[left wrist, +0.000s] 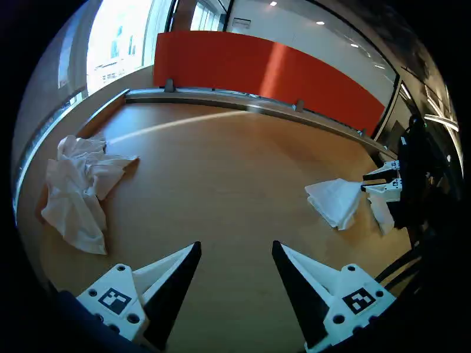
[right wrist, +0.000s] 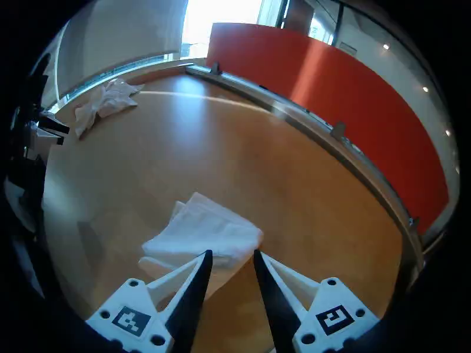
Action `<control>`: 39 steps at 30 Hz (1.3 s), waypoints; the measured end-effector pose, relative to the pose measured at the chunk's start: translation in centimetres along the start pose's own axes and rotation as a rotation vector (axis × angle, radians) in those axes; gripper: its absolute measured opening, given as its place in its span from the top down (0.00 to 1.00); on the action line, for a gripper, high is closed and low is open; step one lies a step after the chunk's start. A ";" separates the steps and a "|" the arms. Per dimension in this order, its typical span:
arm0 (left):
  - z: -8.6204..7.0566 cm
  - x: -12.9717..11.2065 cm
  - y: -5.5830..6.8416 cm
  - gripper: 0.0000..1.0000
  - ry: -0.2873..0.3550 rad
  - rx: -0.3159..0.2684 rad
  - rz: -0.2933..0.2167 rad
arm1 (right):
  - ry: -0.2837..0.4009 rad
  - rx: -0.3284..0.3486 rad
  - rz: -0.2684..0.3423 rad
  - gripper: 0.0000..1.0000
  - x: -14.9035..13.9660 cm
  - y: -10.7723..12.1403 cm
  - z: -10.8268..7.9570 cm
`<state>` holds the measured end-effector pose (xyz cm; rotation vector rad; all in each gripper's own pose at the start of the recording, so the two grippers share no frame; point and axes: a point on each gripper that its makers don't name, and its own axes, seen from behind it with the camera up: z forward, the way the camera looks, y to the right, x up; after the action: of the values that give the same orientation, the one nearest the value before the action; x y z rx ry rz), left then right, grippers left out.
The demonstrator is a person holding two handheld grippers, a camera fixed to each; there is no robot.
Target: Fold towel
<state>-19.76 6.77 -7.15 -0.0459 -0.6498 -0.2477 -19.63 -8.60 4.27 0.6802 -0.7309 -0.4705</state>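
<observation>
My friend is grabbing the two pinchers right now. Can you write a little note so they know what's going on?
Left gripper: open, empty, above the table.
Right gripper: fingers narrowly apart at the near edge of the folded towel; can't tell if it pinches.
Crumpled towel: lies at the table's far side, untouched.
Done: one towel looks folded.
Left: finish with that one, then probably fold the crumpled one.

Left gripper view faces the orange partition (left wrist: 265, 65) across the table (left wrist: 235, 176); right gripper view looks along it; both share the crumpled towel (left wrist: 79, 188).
</observation>
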 end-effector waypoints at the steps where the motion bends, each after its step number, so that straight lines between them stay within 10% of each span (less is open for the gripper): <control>1: 0.0 0.0 0.0 0.11 -0.001 0.000 0.000 | -0.003 0.002 0.000 0.44 -0.1 0.0 0.0; 16: 0.3 0.2 0.3 0.11 -0.006 -0.002 0.006 | -0.046 0.013 0.003 0.44 -2.0 0.9 -0.3; 28: 0.6 0.3 0.5 0.11 -0.007 -0.004 0.011 | -0.099 0.070 0.039 0.85 -4.9 0.1 1.1; 39: 1.0 0.6 0.8 0.11 -0.008 -0.007 0.019 | -0.072 0.090 0.058 0.96 -4.4 -0.2 0.9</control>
<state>-19.70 7.50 -5.99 -0.0601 -0.6557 -0.2320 -23.25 -6.44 2.64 0.7270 -0.8417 -0.4131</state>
